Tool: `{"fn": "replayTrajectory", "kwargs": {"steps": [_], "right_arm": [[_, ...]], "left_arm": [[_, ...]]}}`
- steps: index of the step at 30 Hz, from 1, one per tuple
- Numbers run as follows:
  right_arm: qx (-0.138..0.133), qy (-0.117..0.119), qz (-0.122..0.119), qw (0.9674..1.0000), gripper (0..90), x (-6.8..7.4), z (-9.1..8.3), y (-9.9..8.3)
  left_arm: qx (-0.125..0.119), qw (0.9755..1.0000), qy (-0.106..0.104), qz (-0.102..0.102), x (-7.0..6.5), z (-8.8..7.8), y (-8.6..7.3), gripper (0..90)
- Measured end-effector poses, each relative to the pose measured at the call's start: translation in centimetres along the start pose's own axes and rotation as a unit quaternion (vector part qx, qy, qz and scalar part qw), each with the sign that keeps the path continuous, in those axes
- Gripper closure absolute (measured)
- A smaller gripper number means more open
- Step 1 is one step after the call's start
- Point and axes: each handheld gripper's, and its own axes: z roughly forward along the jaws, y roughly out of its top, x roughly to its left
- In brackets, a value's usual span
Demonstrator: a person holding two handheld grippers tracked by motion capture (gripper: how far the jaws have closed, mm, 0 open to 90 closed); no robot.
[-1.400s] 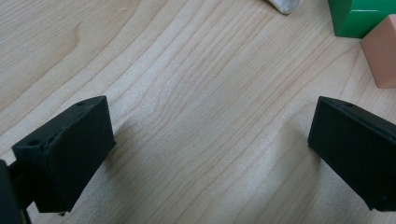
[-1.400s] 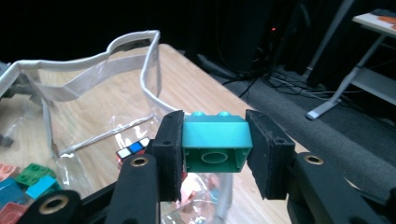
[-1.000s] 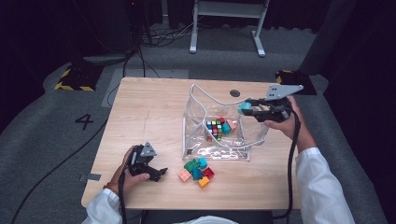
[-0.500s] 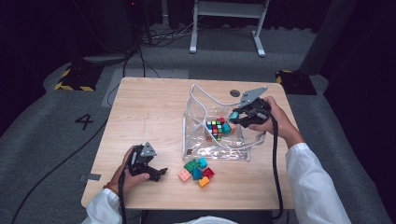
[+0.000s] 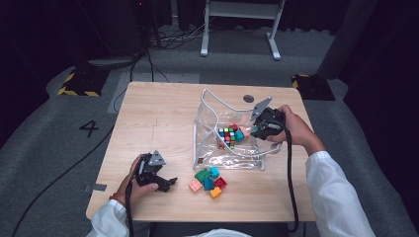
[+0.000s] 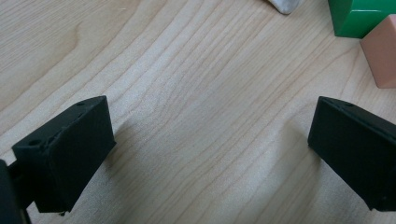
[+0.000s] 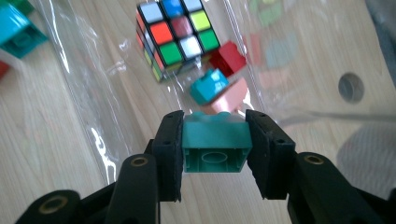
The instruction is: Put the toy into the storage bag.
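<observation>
- While the left gripper (image 5: 165,181) rests wide open and empty on the tabletop (image 5: 158,123), leave it there;
- right gripper (image 7: 215,140) clamps a teal brick (image 7: 215,142) inside the clear bag (image 5: 212,148); lower it beside the puzzle cube (image 7: 175,35), then release gently.

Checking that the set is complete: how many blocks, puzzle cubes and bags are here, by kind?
Blocks: 10, counting the held teal block
Puzzle cube: 1
Clear bag: 1
Total: 12
</observation>
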Motion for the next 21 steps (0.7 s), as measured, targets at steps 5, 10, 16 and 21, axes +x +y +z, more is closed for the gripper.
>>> {"fn": "replayTrajectory", "kwargs": {"steps": [5, 10, 16, 21], "right_arm": [[0.019, -0.003, 0.001, 0.9998, 59.1, -0.2, -0.1, -0.9], [-0.001, -0.002, 0.009, 1.0, 55.6, -0.2, -0.5, -1.2], [-0.075, -0.004, 0.025, 0.9969, 50.1, 0.0, -1.6, -1.9], [-0.134, -0.008, 0.071, 0.9884, 45.9, 0.4, -3.1, -3.2]], "left_arm": [[0.0, 1.0, 0.0, 0.0, 0.0, 0.0, 0.0, 0.4], [0.0, 1.0, 0.0, 0.0, 0.0, 0.0, 0.0, 0.4], [0.0, 1.0, -0.001, 0.0, 0.0, 0.0, 0.0, 0.4], [0.0, 1.0, 0.0, 0.0, 0.0, 0.0, 0.0, 0.4]]}}
